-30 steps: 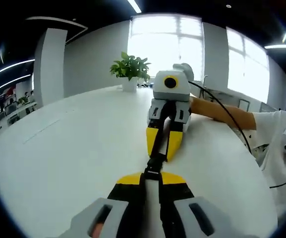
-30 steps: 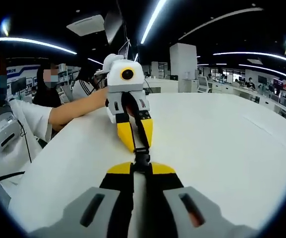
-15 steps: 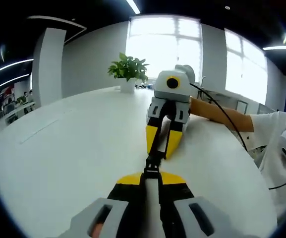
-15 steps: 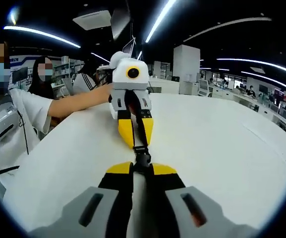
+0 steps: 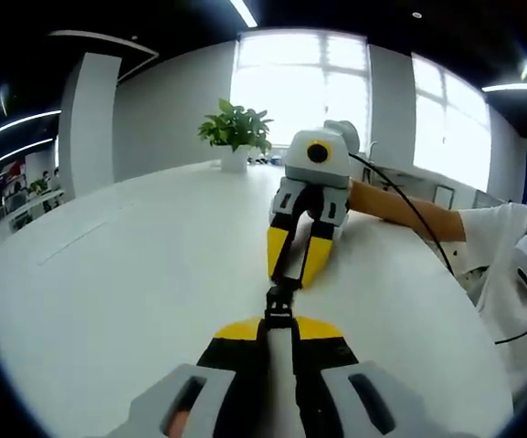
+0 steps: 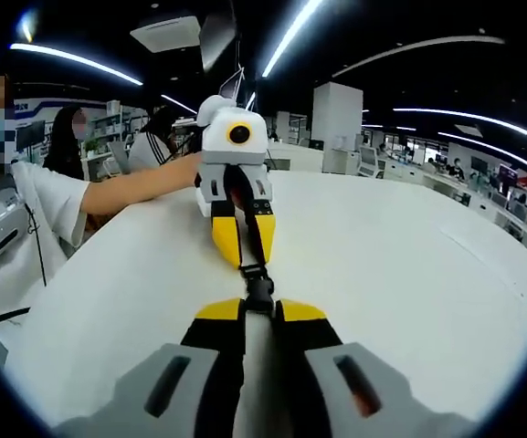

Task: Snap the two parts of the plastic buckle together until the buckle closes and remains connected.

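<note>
Grippers face each other across the white table [image 5: 108, 274]: left gripper [image 5: 279, 327] and right gripper [image 6: 259, 310], each clenched on strap, hold the buckle [image 5: 279, 299] between them at 12 o'clock, seemingly to press its halves together.

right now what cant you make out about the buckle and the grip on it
- Buckle: small and dark in both views, so whether its two parts are latched is unclear.
- Strap inside the left gripper: pinch point hidden by its own fingers.
- Strap inside the right gripper: likewise hidden.
</note>
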`<state>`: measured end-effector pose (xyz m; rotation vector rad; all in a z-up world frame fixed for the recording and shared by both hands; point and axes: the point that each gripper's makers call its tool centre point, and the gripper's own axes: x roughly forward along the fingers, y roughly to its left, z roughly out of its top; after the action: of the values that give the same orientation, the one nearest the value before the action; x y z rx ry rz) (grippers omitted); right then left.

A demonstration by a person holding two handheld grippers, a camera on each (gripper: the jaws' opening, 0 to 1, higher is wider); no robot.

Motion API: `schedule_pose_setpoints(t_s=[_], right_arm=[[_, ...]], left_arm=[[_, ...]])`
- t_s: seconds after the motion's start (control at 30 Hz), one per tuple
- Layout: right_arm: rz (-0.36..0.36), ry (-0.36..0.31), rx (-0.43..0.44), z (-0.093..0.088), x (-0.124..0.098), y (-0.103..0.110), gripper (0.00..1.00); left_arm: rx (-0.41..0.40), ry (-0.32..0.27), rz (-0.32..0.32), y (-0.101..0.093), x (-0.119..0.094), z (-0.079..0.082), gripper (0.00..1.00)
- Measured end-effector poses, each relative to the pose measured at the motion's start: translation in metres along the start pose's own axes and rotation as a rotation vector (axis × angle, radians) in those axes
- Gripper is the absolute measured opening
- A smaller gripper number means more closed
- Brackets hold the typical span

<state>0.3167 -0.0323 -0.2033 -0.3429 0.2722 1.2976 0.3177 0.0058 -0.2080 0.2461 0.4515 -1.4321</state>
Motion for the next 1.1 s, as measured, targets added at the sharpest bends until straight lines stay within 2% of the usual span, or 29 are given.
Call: schedule_pose_setpoints(t_s=[0.6, 0.73, 0.87, 1.1], right_arm=[[0.053, -0.012, 0.002, -0.001, -0.007, 0.004, 0.1], [0.088, -0.014, -0.011, 0.002, -0.003, 0.013, 0.1], [0.112, -0.018, -0.018, 0.004, -0.001, 0.018, 0.1], [0.125, -0.017, -0.027, 0.004, -0.002, 0.019, 0.1]], left_arm=[[-0.018, -0.008, -0.094, -0.011, -0.009, -0.006, 0.09], [0.013, 0.002, -0.143, -0.02, -0.008, -0.006, 0.09], [0.033, 0.013, -0.165, -0.024, -0.006, -0.006, 0.09], [0.047, 0.022, -0.17, -0.026, -0.005, -0.006, 0.09]])
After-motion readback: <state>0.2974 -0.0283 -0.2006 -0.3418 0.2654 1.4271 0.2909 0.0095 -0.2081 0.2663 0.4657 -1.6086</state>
